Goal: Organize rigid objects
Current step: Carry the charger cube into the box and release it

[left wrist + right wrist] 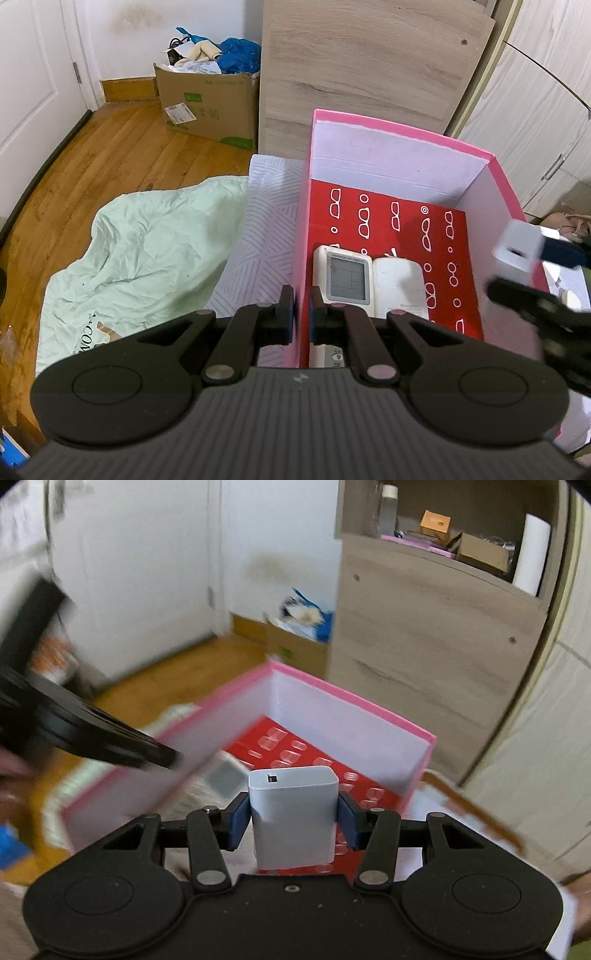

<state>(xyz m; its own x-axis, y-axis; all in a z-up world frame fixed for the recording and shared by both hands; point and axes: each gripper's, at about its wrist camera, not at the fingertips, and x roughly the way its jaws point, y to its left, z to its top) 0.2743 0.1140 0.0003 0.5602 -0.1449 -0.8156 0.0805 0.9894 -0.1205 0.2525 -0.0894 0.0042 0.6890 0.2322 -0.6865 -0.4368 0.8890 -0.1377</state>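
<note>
While my left hand-held gripper point(303, 314) pinches the near wall of the pink box point(406, 125), closed on that thin cardboard, my right hand-held gripper point(294, 819) clamps one white power bank point(293, 812) between its blue pads, carried above the box's near edge. I judge the risk to be a slip, since the smooth casing is gripped low and could tip out short of the box or strike its wall. Ahead of the left hand-held gripper I count two things already inside: one remote point(343, 273) and one white device point(400, 284), touching side by side on the red lining.
</note>
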